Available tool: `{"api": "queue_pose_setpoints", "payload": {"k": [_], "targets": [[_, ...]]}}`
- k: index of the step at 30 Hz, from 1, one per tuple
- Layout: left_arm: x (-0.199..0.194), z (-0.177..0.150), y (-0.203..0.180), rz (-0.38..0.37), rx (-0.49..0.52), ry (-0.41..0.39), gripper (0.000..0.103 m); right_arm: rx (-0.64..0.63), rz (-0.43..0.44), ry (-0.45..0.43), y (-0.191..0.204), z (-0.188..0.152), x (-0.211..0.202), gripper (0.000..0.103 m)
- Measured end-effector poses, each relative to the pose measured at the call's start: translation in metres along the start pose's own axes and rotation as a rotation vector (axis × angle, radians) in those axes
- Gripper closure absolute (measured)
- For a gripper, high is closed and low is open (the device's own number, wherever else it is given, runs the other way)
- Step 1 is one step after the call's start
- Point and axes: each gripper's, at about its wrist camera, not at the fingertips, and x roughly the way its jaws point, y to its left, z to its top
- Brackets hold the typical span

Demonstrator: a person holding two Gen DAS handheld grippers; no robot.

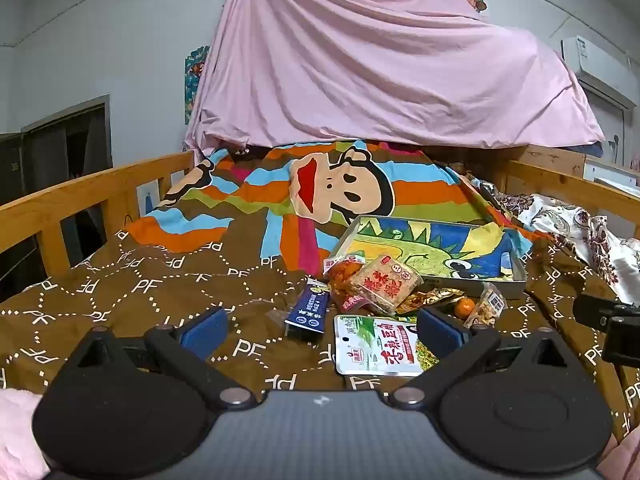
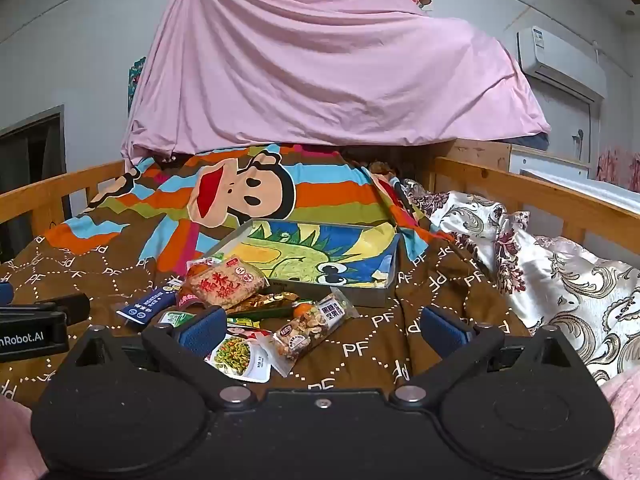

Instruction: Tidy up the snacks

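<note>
Snacks heaped on the brown quilt (image 1: 160, 288), just in front of the tray (image 1: 520, 280). Rice cake pack (image 1: 386, 282) on top of the heap, tilted, leaning over an orange pouch (image 1: 340, 270). Blue packet (image 1: 308, 308) to the left of the heap, flat on the quilt. Green-and-white bean pouch (image 1: 380, 346) nearest the camera. Nut bag (image 2: 316, 326) on the right side, touching a small orange (image 2: 302, 309). Tray close behind, empty of snacks, dinosaur picture on its floor, near wall touching the heap.

Beyond that, striped monkey blanket (image 1: 280, 184), pink sheet (image 1: 380, 72) draped over the far end, wooden rails (image 1: 80, 196) on both sides, floral quilt (image 2: 560, 272) bunched along the right.

Lower packs in the heap half buried, labels hard to read. Bean pouch partly covered by a finger in both views. Pink fuzzy sleeve (image 1: 16, 432) cut off at the corner.

Left claw (image 1: 322, 330) spread wide, gripping nothing, blue packet and bean pouch lying in the gap ahead of it. Right claw (image 2: 320, 330) spread wide too, empty, nut bag between its fingers, apart from the pads.
</note>
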Motion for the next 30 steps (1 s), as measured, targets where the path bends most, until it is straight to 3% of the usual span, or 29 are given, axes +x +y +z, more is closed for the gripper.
{"api": "queue_pose_setpoints", "payload": {"k": [30], "targets": [[0.0020, -0.0054, 0.0006, -0.001, -0.008, 0.011, 0.000, -0.001, -0.003, 0.002, -0.0003, -0.0006, 0.0000, 0.001]]}}
